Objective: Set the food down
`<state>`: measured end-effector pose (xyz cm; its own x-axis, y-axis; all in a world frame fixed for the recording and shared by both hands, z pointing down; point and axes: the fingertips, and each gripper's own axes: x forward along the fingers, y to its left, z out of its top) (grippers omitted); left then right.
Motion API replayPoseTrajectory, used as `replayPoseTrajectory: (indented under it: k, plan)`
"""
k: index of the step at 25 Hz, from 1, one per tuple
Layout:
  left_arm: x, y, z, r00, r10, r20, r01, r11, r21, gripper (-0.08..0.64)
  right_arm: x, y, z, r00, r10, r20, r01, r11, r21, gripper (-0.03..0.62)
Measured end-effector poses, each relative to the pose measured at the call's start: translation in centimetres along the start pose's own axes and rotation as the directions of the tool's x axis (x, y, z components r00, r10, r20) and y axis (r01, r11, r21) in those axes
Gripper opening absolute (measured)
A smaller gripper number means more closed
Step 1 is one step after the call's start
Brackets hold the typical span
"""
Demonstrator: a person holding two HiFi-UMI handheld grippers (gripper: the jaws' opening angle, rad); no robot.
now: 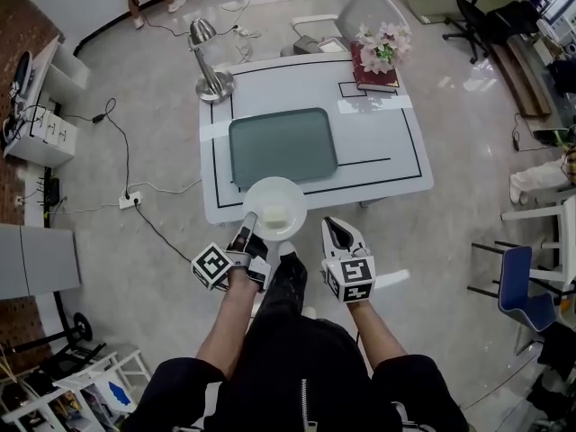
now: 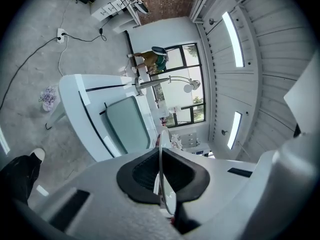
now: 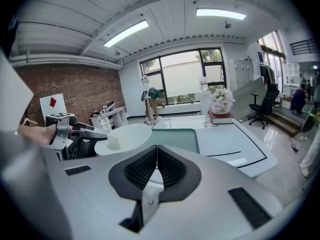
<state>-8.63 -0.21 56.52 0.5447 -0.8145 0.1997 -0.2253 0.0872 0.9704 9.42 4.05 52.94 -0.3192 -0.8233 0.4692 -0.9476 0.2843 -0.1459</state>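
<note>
A white plate (image 1: 281, 194) with a pale block of food (image 1: 274, 214) hangs over the near edge of the white table (image 1: 378, 142). My left gripper (image 1: 249, 221) is shut on the plate's near rim. In the left gripper view the rim (image 2: 161, 149) runs edge-on between the pads. A green tray (image 1: 282, 147) lies on the table just beyond the plate. My right gripper (image 1: 335, 229) is to the right of the plate, shut and empty. In the right gripper view, its gripper (image 3: 157, 156) has its jaws together, with the plate (image 3: 130, 134) and food (image 3: 114, 142) at left.
A metal desk lamp (image 1: 209, 57) stands at the table's far left corner. A book with flowers (image 1: 378, 61) sits at the far right, with a chair (image 1: 360, 12) behind. Cables and a power strip (image 1: 129, 200) lie on the floor at left. A blue chair (image 1: 522, 291) stands at right.
</note>
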Motion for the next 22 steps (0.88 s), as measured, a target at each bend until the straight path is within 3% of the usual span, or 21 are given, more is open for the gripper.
replayPoseTrajectory:
  k: [13, 22]
  plan:
    - [5.8, 0.8, 6.3, 1.0, -0.005, -0.012, 0.004, 0.999, -0.041, 0.012, 8.9, 0.7, 3.7, 0.999, 0.012, -0.043, -0.013, 0.999, -0.036, 0.009]
    - [6.9, 1.7, 8.1, 1.0, -0.008, 0.0, 0.008, 0.999, -0.053, 0.012, 10.3, 1.2, 4.1, 0.997, 0.006, -0.079, -0.012, 0.997, -0.076, 0.009]
